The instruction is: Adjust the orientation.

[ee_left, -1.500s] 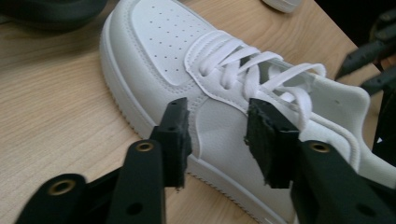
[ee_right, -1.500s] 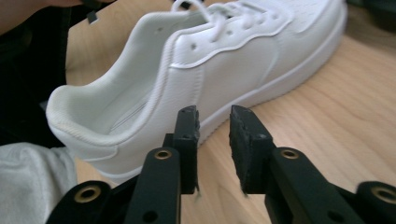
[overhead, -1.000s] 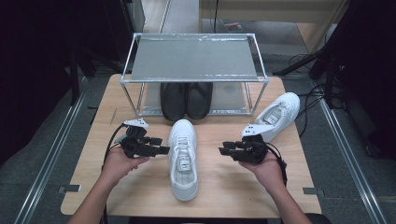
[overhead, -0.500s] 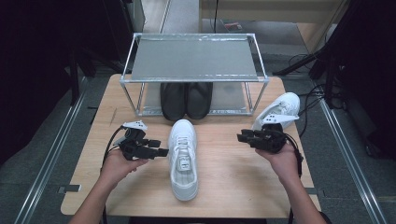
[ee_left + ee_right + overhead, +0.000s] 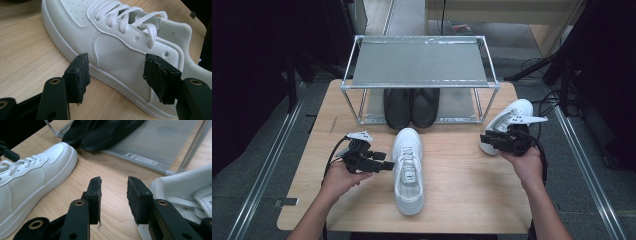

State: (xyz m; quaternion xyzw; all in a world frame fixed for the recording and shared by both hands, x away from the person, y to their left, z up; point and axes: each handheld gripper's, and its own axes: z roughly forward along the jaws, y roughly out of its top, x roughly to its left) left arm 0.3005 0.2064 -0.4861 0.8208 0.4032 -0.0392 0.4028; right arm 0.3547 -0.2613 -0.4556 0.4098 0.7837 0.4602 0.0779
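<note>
High view: two grippers flank a pair of white sneakers on the bench before a metal shoe rack.

The left gripper (image 5: 384, 166) sits just beside the centre sneaker (image 5: 407, 170), jaws spread wide and holding nothing; in the left gripper view the shoe's side panel lies between the pads without contact. The right gripper (image 5: 486, 137), jaws part-open and just widening with nothing between them, hovers at the heel of the second sneaker (image 5: 507, 120), which lies angled near the bench's right edge. A glancing close there could nudge that shoe off the edge, and a grip on smooth leather may slip. Black shoes (image 5: 411, 106) already fill the middle of the rack's lower shelf (image 5: 459, 102), and the rack's front post (image 5: 486, 105) stands close beside the second sneaker.
</note>
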